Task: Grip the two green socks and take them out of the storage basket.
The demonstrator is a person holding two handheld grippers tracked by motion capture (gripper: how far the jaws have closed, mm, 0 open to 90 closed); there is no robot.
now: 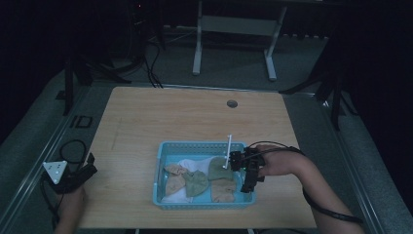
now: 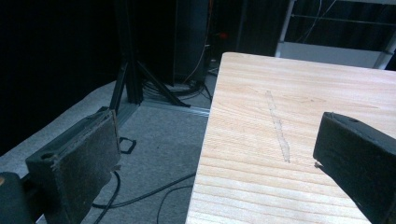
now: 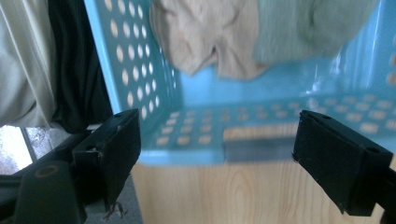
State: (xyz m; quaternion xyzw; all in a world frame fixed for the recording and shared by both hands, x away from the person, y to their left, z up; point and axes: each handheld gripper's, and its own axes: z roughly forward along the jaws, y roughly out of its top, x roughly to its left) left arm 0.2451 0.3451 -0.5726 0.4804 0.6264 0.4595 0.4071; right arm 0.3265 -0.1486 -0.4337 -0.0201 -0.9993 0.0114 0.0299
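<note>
Resting near the front right of a pale wood-grain table (image 1: 146, 122), a shallow turquoise plastic basket (image 1: 163, 146) with rounded corners and walls pierced by rows of round holes. Holding soft crumpled socks: a peach sock (image 3: 201, 37), a sage-green sock (image 3: 308, 28), and white cloth (image 1: 187, 163). Hovering over its right rim, right gripper (image 1: 247, 184), black padded jaws spread wide, gripping nothing. Sitting at the table's left edge, left gripper (image 2: 210, 158), jaws likewise wide apart and empty.
</note>
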